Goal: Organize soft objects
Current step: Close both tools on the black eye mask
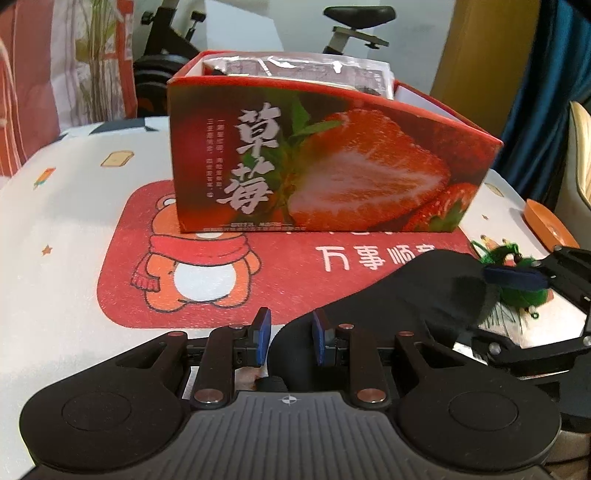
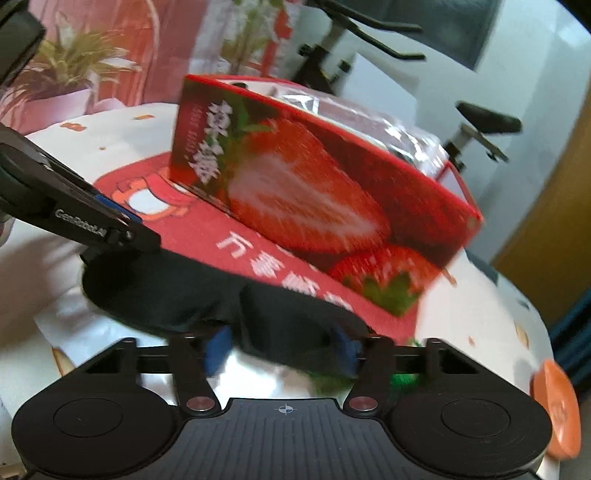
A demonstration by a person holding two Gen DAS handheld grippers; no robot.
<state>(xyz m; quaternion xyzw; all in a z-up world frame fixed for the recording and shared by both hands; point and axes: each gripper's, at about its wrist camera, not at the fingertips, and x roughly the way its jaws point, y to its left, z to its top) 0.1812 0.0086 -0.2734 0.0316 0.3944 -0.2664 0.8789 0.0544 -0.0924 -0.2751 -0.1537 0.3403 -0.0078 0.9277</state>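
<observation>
A black fabric sleep mask (image 1: 406, 291) is stretched above the table between both grippers. In the left wrist view my left gripper (image 1: 291, 339) has its blue pads closed on one end of the mask. The right gripper's finger (image 1: 517, 278) lies against the other end. In the blurred right wrist view, my right gripper (image 2: 282, 352) has the mask (image 2: 166, 288) filling the space between its pads, and the left gripper (image 2: 110, 229) pinches the far end. Behind stands an open red strawberry box (image 1: 332, 158) holding plastic-wrapped packets (image 1: 314, 68).
The box (image 2: 314, 192) rests on a red mat (image 1: 221, 288) with a bear print, on a white patterned tablecloth. A green tasselled toy (image 1: 517, 301) lies under the right gripper. An orange dish (image 1: 546, 221) sits at the right table edge. An exercise bike (image 1: 351, 26) stands behind.
</observation>
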